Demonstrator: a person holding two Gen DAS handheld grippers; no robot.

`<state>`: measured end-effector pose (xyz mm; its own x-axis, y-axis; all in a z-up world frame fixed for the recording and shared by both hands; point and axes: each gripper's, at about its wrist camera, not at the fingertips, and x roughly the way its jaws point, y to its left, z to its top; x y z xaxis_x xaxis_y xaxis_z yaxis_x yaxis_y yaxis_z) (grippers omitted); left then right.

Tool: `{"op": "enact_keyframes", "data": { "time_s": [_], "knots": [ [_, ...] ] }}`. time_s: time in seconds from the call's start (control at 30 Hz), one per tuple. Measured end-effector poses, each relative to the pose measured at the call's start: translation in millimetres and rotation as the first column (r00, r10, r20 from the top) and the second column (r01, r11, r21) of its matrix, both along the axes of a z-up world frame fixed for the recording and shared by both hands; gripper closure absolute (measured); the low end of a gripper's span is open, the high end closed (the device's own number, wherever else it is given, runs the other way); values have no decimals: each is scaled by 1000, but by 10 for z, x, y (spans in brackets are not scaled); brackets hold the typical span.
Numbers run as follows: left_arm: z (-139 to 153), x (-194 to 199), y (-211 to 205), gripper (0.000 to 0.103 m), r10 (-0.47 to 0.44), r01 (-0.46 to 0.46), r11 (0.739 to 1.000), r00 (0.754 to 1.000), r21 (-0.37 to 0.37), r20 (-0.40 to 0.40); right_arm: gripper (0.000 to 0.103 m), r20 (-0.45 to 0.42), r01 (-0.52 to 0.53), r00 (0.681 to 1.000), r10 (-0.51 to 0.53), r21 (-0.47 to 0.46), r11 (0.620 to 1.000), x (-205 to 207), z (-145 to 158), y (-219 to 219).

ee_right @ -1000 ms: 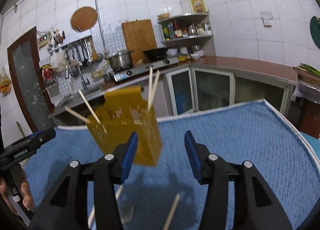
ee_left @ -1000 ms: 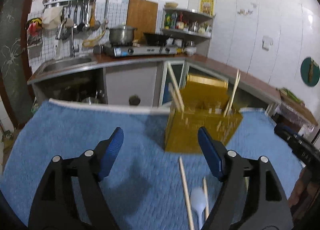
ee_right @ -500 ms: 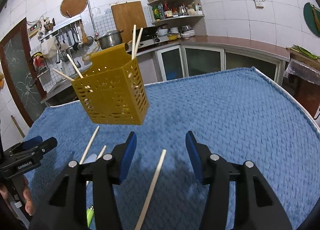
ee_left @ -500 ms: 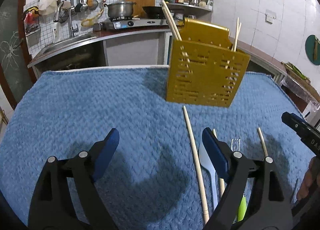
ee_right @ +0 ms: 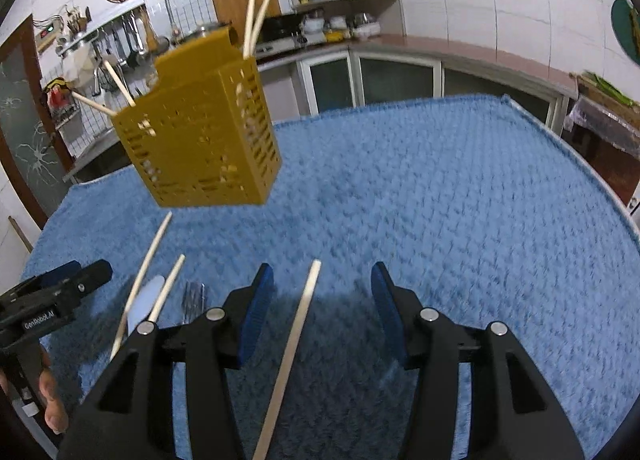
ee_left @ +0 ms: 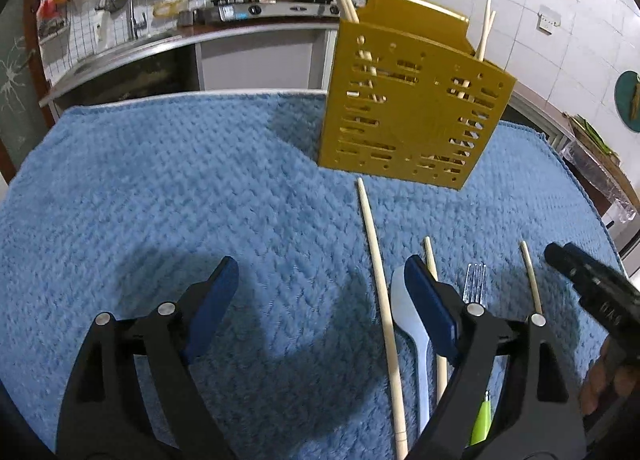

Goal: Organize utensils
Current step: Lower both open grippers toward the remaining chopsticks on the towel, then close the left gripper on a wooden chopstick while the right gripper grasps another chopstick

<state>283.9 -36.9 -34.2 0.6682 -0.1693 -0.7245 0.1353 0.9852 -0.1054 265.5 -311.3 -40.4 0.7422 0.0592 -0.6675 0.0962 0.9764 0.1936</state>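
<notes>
Left hand-held gripper [ee_left: 316, 280] released, jaws just widening, empty. Right hand-held gripper [ee_right: 318, 292] released, straddling chopstick [ee_right: 294, 336] to grasp. Yellow caddy [ee_right: 200, 140] ahead, upright for loading.

Table covered by blue towel [ee_left: 200, 188]. On it: yellow slotted utensil holder [ee_left: 412, 108] far center; near it, loose chopsticks [ee_left: 380, 292], pale spoon [ee_left: 412, 336], fork [ee_left: 474, 280], green-handled utensil [ee_left: 482, 418].

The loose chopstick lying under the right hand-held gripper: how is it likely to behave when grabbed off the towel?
The chopstick looks like a thin, straight wooden stick, so probably stiff and light. It lies flat on the plush blue towel, which may keep it from rolling but leaves little room under it. Gripped near one end, it might pivot between the right hand-held gripper pads.
</notes>
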Motion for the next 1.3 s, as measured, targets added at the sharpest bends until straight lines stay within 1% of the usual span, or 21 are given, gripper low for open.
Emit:
{"op": "enact_keyframes", "data": {
  "time_s": [0.07, 0.2, 0.37, 0.4, 0.43, 0.53, 0.57, 0.6, 0.63, 0.67, 0.7, 0.77, 0.93, 0.97, 1.0, 1.07, 1.17, 1.23, 1.3],
  "knots": [
    [-29, 43, -18, 20, 1, -1, 1000, 1000, 2, -13, 52, -23, -3, 1000, 2, -7, 1000, 34, -48, 31],
    [-59, 139, -75, 20, -1, 2, 1000, 1000, 28, -28, 52, -53, -14, 998, 13, -18, 1000, 90, -85, 61],
    [-77, 255, -152, 21, -8, 9, 999, 999, 36, -45, 53, -126, -24, 992, 20, -29, 999, 198, -180, 104],
    [-75, 275, -171, 23, -10, 12, 999, 999, 41, -44, 53, -136, -25, 990, 20, -29, 999, 211, -184, 102],
    [-70, 296, -196, 25, -15, 17, 999, 999, 46, -44, 54, -144, -23, 989, 18, -32, 999, 227, -184, 103],
    [-64, 388, -269, 32, -23, 26, 998, 998, 54, -55, 62, -165, -13, 986, 8, -26, 1000, 267, -183, 88],
    [-72, 414, -286, 38, -23, 27, 998, 998, 56, -60, 70, -169, -11, 986, 6, -24, 1000, 281, -180, 74],
    [-83, 441, -303, 44, -25, 29, 998, 997, 58, -67, 74, -175, -8, 985, 4, -22, 1000, 299, -182, 70],
    [-99, 483, -326, 48, -30, 35, 998, 996, 59, -81, 77, -179, -2, 984, -2, -23, 1000, 312, -184, 68],
    [-117, 522, -344, 55, -35, 40, 998, 995, 54, -93, 78, -180, 3, 984, -6, -18, 1000, 306, -183, 56],
    [-126, 544, -352, 60, -37, 42, 998, 994, 49, -99, 78, -181, 8, 983, -10, -10, 1000, 309, -187, 52],
    [-149, 601, -387, 61, -37, 42, 998, 993, 46, -110, 82, -182, 15, 983, -16, -6, 1000, 327, -186, 39],
    [-166, 662, -512, 61, -43, 50, 996, 994, 67, -104, 88, -193, 35, 981, -34, -1, 999, 414, -191, 36],
    [-167, 669, -528, 63, -42, 49, 996, 994, 69, -104, 90, -194, 39, 980, -39, -4, 999, 424, -195, 46],
    [-166, 673, -545, 69, -42, 50, 996, 994, 75, -103, 91, -194, 42, 980, -44, -11, 999, 438, -195, 64],
    [-167, 680, -572, 77, -47, 56, 995, 993, 80, -108, 93, -190, 47, 980, -53, -33, 998, 465, -193, 109],
    [-155, 718, -581, 84, -43, 52, 996, 992, 73, -118, 95, -184, 58, 981, -63, -31, 998, 486, -191, 125],
    [-144, 769, -563, 87, -40, 49, 997, 991, 61, -130, 96, -182, 61, 981, -63, -18, 998, 492, -190, 114],
    [-136, 763, -531, 92, -40, 47, 997, 990, 54, -135, 96, -178, 61, 982, -61, -4, 998, 494, -187, 102]
  ]
}}
